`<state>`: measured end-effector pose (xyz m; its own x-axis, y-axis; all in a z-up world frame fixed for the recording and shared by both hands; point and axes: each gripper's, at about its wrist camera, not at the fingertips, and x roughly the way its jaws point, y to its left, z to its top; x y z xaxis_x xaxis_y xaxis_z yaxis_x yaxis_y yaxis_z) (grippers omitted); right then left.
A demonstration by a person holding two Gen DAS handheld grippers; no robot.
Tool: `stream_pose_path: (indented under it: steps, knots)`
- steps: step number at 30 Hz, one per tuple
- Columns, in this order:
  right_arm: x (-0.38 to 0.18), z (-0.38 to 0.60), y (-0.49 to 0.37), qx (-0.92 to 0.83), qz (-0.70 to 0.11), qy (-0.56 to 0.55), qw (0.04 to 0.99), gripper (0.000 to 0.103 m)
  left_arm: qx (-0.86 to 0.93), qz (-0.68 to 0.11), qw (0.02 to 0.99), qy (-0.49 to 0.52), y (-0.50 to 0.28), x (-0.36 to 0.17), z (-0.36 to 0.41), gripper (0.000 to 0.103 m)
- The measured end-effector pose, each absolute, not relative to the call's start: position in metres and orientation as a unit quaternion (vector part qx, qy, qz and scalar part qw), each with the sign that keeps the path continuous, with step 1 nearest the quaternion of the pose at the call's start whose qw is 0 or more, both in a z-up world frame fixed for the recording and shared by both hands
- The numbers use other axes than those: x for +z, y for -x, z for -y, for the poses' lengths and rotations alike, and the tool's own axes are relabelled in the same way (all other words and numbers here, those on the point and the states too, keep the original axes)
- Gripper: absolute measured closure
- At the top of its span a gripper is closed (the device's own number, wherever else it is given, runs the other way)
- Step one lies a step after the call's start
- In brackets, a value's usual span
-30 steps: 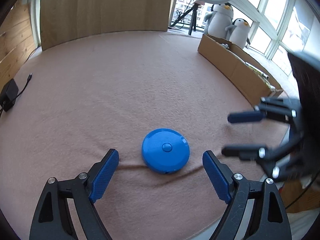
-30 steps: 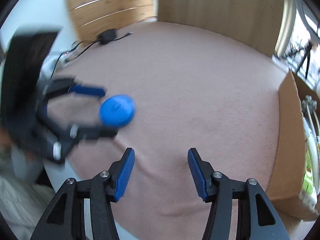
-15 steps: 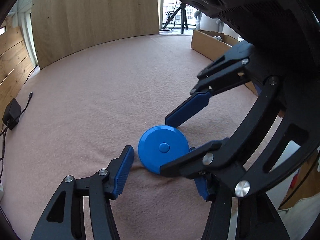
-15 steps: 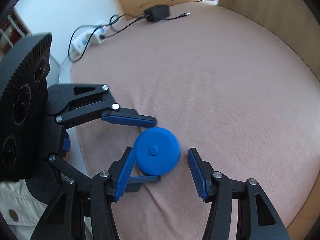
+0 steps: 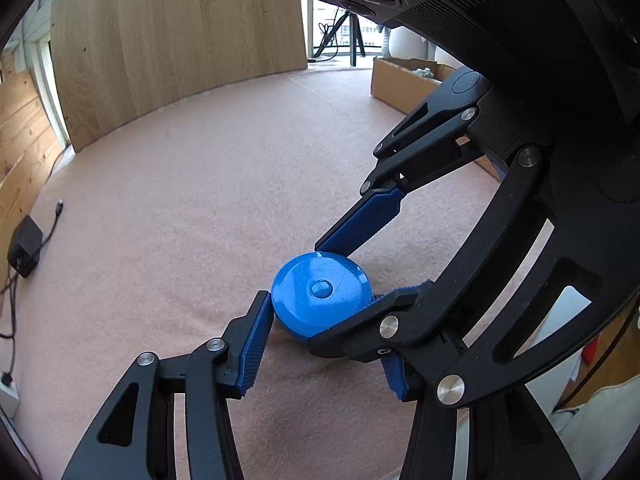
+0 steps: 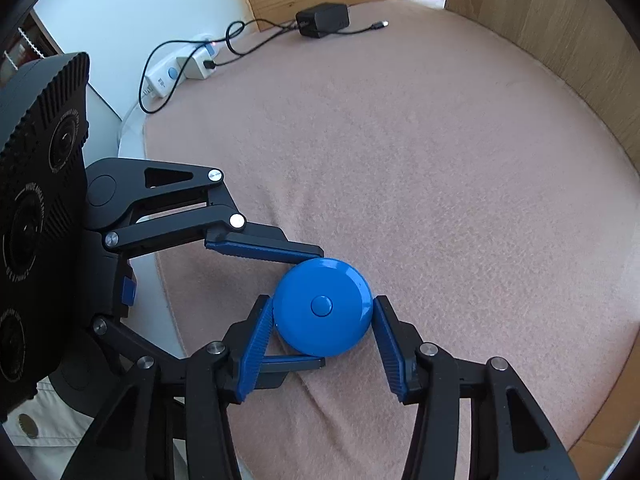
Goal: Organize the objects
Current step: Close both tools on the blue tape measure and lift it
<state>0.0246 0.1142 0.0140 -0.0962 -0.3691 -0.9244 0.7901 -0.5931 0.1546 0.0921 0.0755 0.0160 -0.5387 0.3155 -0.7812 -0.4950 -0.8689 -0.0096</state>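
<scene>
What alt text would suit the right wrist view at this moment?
Two sets of blue-padded tongs close on a round blue case lying flat on a pink blanket: the right tongs from below, pads at its sides, the left tongs from the left. Beyond, a black power adapter and a white power strip.

Left tongs' right finger (image 5: 394, 376) mostly hidden behind the right tongs (image 5: 344, 276); cardboard box (image 5: 404, 84) contents (small, pale) indistinct.

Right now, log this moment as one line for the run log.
object: blue round case on pink cloth | left hand-held gripper: closed on case | right hand-held gripper: closed on case | lifted: no
</scene>
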Motion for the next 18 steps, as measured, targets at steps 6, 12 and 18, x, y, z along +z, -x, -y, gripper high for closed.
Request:
stream_pose_path:
  steps: [6, 12, 18]
  knots:
    - [0.049, -0.123, -0.024, -0.733, -0.203, -0.511, 0.4, 0.057, 0.881, -0.117, 0.233, 0.395, -0.087, 0.045, -0.079, 0.05]
    - [0.071, -0.129, -0.02, -0.751, -0.214, -0.486, 0.392, 0.057, 0.89, -0.126, 0.234, 0.37, -0.085, 0.071, -0.084, 0.05]
    - [0.08, -0.131, -0.021, -0.762, -0.213, -0.48, 0.38, 0.057, 0.891, -0.131, 0.245, 0.359, -0.082, 0.08, -0.091, 0.05]
